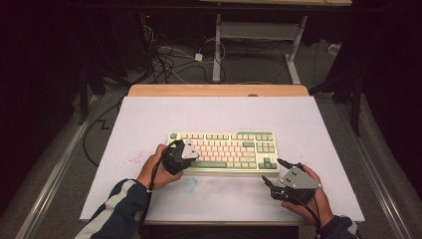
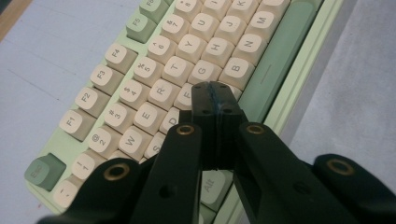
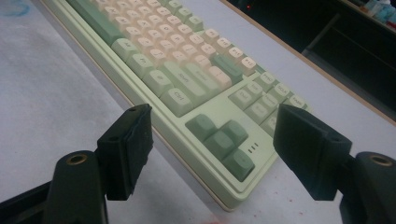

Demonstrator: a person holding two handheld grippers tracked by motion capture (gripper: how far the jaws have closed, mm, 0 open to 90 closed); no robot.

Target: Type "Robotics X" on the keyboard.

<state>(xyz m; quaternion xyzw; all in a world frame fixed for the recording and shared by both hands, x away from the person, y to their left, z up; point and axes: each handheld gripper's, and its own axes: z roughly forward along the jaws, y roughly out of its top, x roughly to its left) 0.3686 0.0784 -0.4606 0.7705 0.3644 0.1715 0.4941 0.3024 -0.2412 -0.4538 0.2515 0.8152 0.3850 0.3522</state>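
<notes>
Black hand-held gripper (image 2: 215, 93) hides keyboard (image 2: 140, 93) keys.

A dim lab or recording workspace: a white board laid over a wooden tabletop (image 1: 219, 90), tangled black cables (image 1: 164, 62) on grey carpet, and a white metal-legged desk frame (image 1: 259, 35) behind.

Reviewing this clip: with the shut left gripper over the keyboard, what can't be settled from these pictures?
- Left gripper view: the shut left gripper covers the keys under its tips on the keyboard; whether it touches a key, and which, is hidden.
- High view: key legends are too small to read.
- Right gripper view: the open right gripper shows far keys blurred, legends unreadable.
</notes>
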